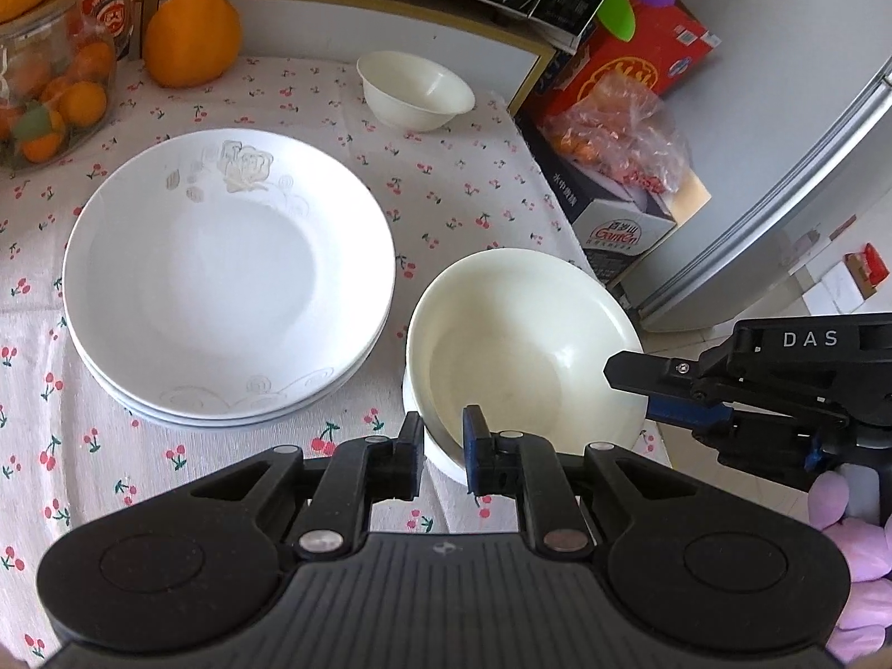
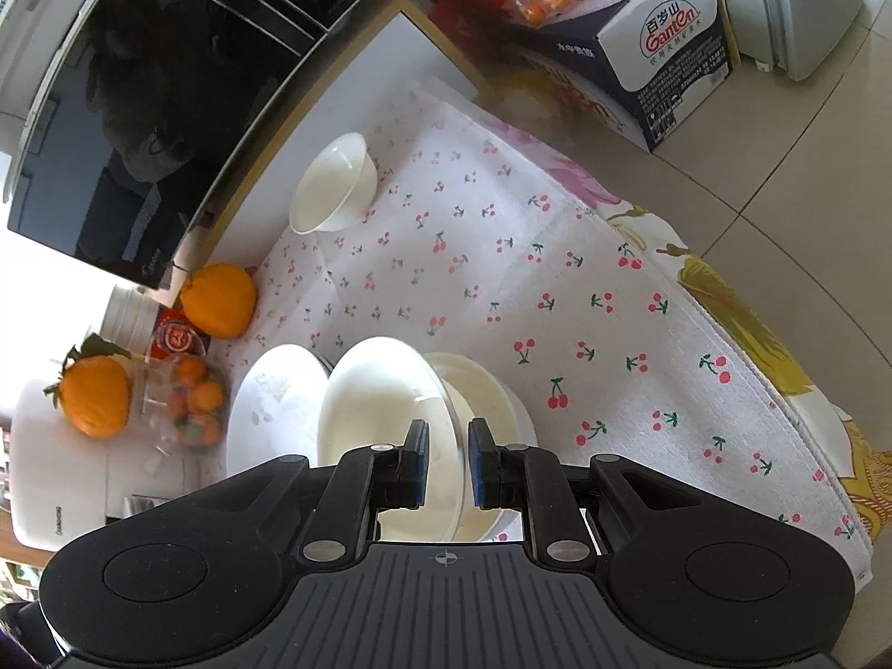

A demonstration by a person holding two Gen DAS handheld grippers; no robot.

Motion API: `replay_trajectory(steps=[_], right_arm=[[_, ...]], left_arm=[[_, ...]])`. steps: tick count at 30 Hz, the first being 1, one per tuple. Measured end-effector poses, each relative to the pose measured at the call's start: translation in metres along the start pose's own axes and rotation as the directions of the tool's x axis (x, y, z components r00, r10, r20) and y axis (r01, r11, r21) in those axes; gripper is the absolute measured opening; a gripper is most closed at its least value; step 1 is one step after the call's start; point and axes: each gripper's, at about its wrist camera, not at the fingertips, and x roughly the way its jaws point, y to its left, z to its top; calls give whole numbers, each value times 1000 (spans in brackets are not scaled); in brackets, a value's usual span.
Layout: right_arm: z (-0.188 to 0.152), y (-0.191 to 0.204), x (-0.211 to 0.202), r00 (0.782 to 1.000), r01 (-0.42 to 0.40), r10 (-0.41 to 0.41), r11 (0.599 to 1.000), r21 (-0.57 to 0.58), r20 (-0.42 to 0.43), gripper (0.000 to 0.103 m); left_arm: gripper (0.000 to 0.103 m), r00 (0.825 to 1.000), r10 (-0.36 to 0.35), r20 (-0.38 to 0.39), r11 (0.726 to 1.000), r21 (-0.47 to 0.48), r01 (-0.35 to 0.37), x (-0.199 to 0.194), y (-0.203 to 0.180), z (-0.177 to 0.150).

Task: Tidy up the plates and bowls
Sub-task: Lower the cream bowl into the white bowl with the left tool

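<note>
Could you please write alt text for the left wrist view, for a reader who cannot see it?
Two grippers clamp the rim of a cream bowl that tilts in another bowl: the left gripper at its near edge, the right gripper from the right. A stack of white plates sits beside it on a cherry-print cloth, a small bowl farther back.
</note>
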Motion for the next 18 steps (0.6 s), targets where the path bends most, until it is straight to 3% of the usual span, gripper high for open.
replay_trajectory(steps=[18], right_arm=[[1,-4,6,1000,25,-24,1000,10,-16,18]], left_arm=[[13,1000,6,-19,1000,-5,-6,7,0,-3]])
